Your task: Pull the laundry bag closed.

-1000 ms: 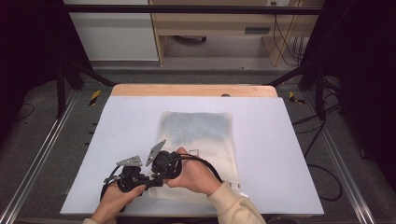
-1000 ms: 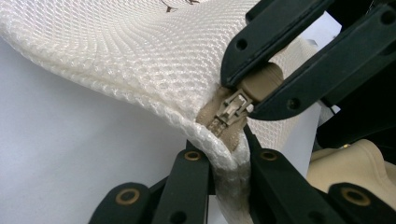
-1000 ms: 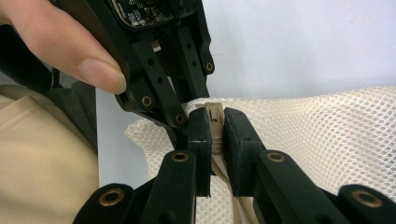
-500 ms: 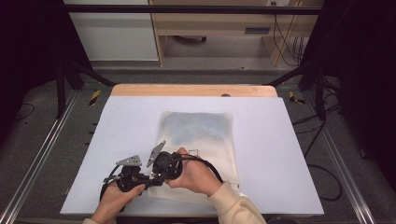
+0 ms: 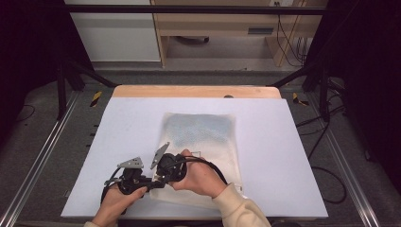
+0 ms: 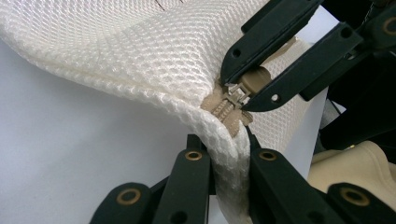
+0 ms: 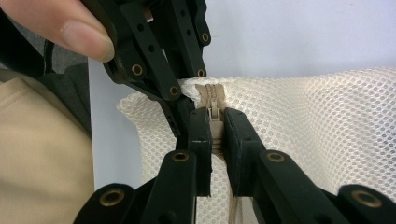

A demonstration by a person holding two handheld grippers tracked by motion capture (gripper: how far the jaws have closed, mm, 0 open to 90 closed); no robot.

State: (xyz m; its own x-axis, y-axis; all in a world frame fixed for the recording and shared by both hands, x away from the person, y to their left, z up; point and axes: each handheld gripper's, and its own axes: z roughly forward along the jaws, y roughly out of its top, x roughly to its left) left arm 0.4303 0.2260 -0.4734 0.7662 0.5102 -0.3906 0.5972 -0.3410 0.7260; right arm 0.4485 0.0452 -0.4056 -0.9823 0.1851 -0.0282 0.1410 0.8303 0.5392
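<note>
White mesh bag (image 5: 203, 142): left gripper (image 6: 226, 154) fingers pinch its corner, right gripper (image 7: 215, 135) fingers clamp the zipper pull (image 7: 215, 114).

From up high the hands and grippers cover the near-left corner of the mesh bag (image 5: 201, 142), so its zipper is way too small to make out there, and the person's arms get chopped off right below that corner.

Two black hand-held tools, left tool (image 5: 153, 182) and right tool (image 5: 158, 178), perforated jaw links with brass-coloured rivets, grey three-cornered plates on top, black looping cable (image 5: 215, 169), cream sleeve (image 5: 239, 210) on the right arm
</note>
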